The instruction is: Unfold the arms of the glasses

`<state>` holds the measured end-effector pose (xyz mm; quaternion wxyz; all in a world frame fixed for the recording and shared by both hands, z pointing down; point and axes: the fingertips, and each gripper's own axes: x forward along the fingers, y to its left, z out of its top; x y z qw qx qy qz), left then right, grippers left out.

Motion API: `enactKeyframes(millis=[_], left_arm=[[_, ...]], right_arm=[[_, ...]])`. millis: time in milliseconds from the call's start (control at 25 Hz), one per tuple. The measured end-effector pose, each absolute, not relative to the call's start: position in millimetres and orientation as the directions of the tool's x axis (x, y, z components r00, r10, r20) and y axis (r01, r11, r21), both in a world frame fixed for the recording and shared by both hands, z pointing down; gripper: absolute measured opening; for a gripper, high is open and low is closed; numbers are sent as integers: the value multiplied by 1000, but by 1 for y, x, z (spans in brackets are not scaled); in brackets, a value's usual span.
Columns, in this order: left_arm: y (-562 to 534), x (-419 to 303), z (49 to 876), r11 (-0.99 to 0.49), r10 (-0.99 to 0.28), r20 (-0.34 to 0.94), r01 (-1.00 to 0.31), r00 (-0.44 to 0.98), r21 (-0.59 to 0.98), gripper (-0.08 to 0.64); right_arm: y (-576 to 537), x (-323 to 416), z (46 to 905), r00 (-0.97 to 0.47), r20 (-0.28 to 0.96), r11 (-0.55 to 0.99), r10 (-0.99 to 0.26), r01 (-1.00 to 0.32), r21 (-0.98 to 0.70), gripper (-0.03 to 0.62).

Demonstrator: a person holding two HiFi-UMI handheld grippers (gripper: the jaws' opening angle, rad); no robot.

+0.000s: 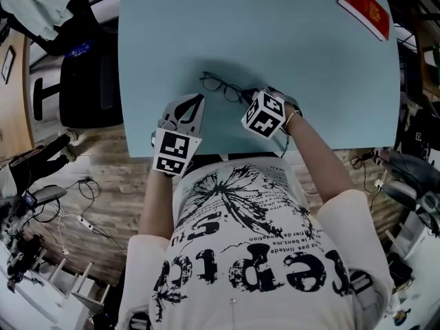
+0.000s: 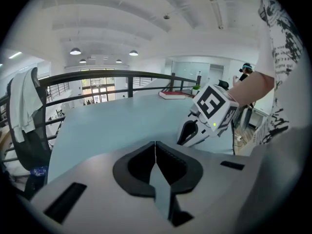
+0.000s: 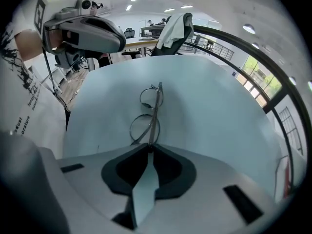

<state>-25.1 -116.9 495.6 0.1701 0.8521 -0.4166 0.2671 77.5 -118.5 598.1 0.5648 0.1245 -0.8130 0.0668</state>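
Observation:
Thin dark-rimmed glasses [image 1: 221, 87] lie on the light-blue table [image 1: 309, 81], close to its near edge. In the right gripper view the glasses [image 3: 147, 115] stretch away from the jaws, lenses side by side, and one slim end runs in between the tips. My right gripper [image 3: 148, 148] is shut on that end; in the head view this right gripper [image 1: 246, 102] sits at the frame's right end, pointing steeply down. My left gripper [image 1: 200, 99] hovers just left of the glasses, apart from them. The left gripper [image 2: 155, 143] is shut with nothing in it.
A red book [image 1: 365, 6] lies at the table's far right corner. An office chair [image 1: 84, 81] with a light garment stands left of the table. Cables and gear cover the wooden floor [image 1: 103, 184] to the left. A railing [image 3: 253, 57] runs beyond the table.

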Motion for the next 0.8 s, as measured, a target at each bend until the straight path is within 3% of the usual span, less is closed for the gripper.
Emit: enactKeyframes(millis=[280, 440, 520, 560, 800], left_arm=[[-108, -2, 539, -809, -342, 782, -586, 520, 36, 21], [-116, 11, 547, -915, -256, 845, -400, 469, -55, 26], [-120, 18, 552, -953, -226, 868, -284, 442, -103, 136], [-121, 22, 555, -967, -208, 878, -225, 430, -119, 153], [-122, 42, 574, -989, -129, 921, 19, 368, -146, 146]], right_arm=[[-118, 74, 600, -332, 940, 991, -76, -130, 34, 40], [-114, 73, 598, -321, 945, 998, -61, -53, 46, 40], [-114, 73, 598, -314, 948, 998, -59, -31, 52, 40], [-114, 73, 598, -310, 949, 998, -57, -28, 51, 40], [-119, 75, 599, -296, 954, 999, -46, -15, 43, 40]])
